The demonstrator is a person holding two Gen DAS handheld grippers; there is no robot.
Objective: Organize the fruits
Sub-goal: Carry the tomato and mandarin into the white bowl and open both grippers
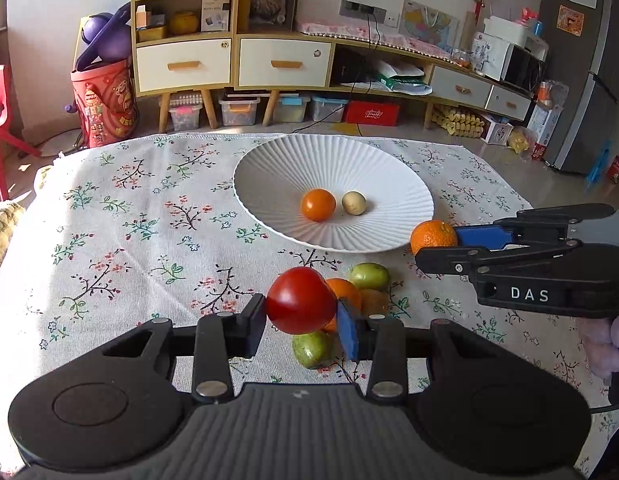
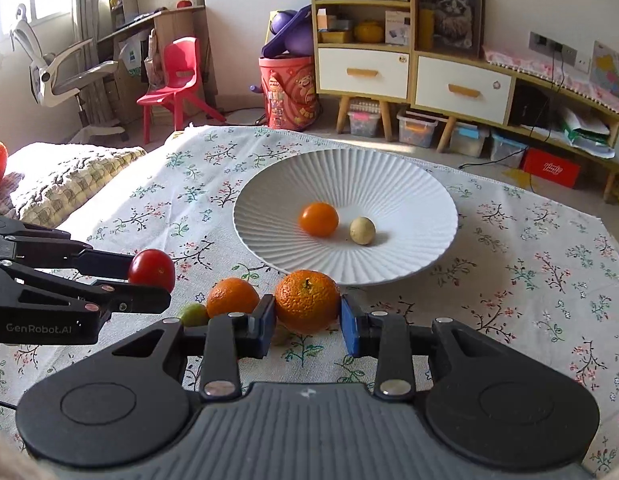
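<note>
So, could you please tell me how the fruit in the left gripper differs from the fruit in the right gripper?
The left gripper holds a smooth, glossy red tomato; the right gripper holds a dimpled, matte mandarin with a stem nub. The tomato looks slightly smaller. Both are round, clamped between pads, short of the white plate.

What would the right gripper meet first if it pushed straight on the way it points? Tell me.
Most likely the white ribbed plate. The right gripper, shut on a mandarin, points slightly down at the plate's near rim just beyond the fruit. Depth is unclear, so it might instead touch the floral tablecloth first.
</note>
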